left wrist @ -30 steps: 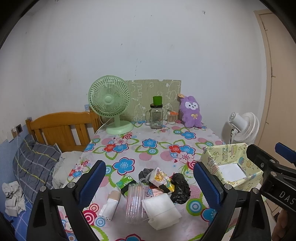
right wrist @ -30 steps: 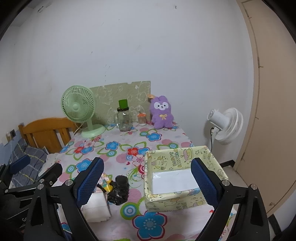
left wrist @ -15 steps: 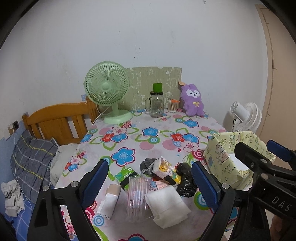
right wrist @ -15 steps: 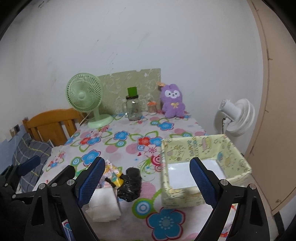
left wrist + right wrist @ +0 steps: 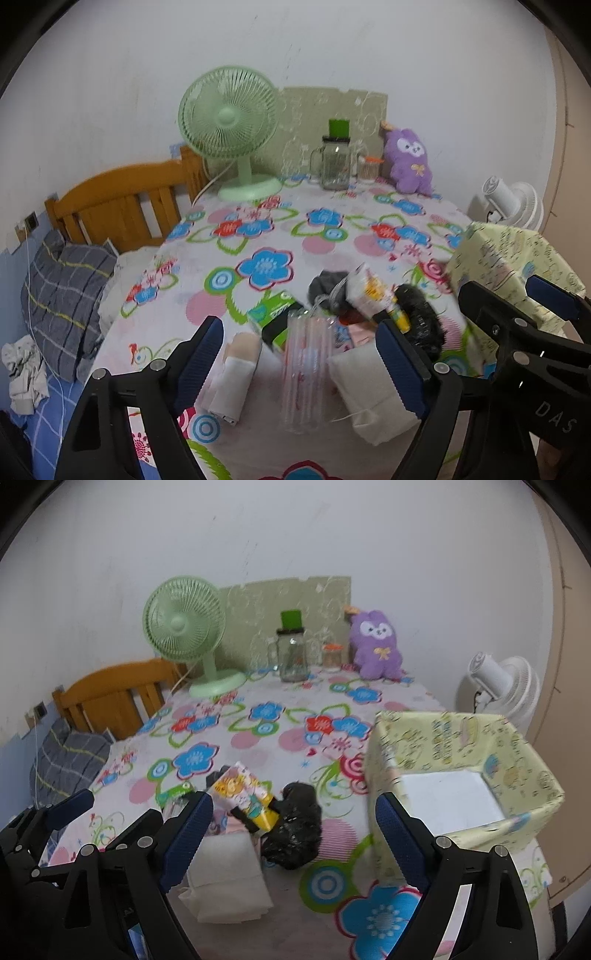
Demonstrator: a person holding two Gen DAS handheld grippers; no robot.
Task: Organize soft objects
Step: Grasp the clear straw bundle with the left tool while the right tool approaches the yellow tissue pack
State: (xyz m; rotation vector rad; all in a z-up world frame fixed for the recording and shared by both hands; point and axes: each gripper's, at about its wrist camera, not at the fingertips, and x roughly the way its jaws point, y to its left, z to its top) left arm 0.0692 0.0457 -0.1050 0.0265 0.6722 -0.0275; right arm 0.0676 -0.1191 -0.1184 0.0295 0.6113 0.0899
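Left claw (image 5: 299, 363), empty and closing, frames the clear wrapped bundle (image 5: 306, 373), apparently lengthwise along its reach; right claw (image 5: 293, 836), empty, also narrowing.

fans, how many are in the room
2: a green fan stands at the far left of the table by the wall, and a white fan sits off its right side. Others could be out of view.

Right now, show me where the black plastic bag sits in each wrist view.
Left wrist view: black plastic bag lies right of centre, just left of the yellow fabric box.
Right wrist view: black plastic bag lies low at centre, left of the box.
Shared landmark: purple plush toy by the back wall.
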